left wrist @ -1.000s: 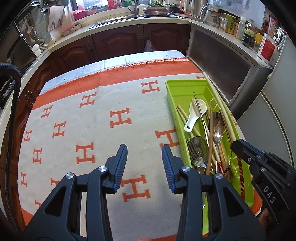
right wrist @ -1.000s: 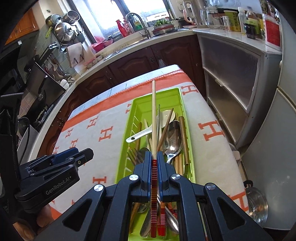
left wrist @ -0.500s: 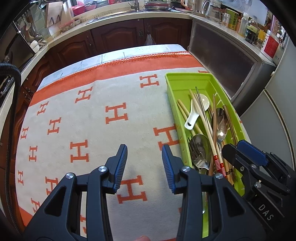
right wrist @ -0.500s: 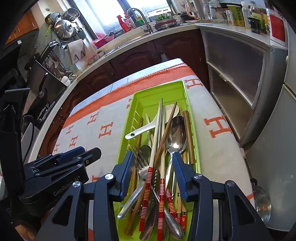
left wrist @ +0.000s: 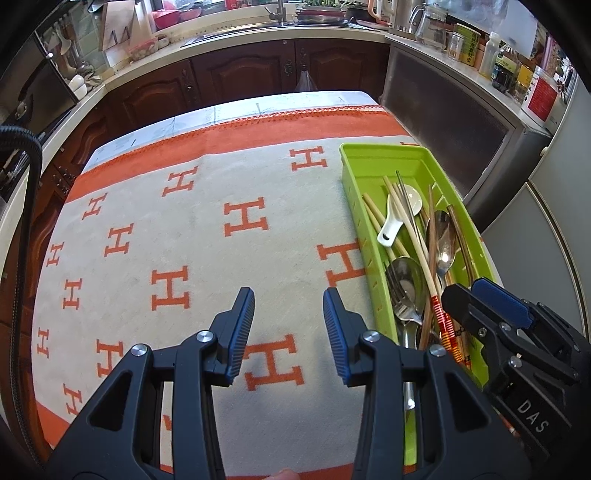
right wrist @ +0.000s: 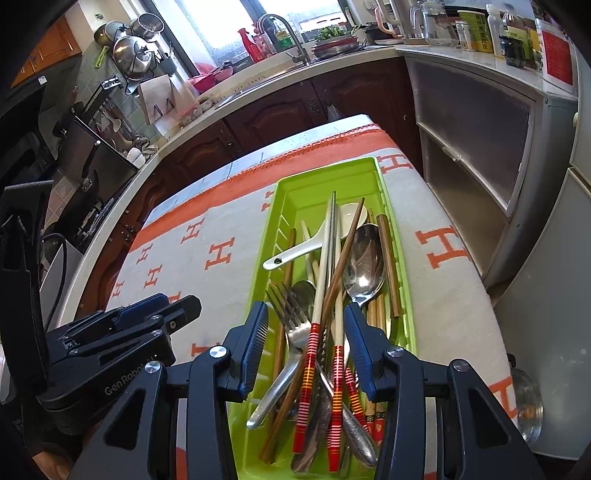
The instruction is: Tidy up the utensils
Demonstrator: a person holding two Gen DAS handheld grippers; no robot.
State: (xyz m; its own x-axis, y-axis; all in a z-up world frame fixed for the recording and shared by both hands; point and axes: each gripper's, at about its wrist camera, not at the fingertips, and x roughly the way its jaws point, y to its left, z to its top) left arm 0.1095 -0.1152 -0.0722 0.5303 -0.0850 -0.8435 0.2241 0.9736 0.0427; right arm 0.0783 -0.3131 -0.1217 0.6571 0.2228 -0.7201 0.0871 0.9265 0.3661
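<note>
Leftmost, the left tool hangs open and empty over a beige cloth patterned with orange H letters on the surface; "GenRobot" is partly readable on its body. Right of it, a long green plastic tray runs near to far, holding steel spoons, a fork, a white ceramic spoon and red-banded chopsticks, mostly lengthwise. Over its near end the right tool, marked "DAS", gapes open, gripping nothing.

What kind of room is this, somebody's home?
Very likely a home kitchen: a sink with a tap under the window, pots hanging by the wall, and a green tray of cutlery on the table.
</note>
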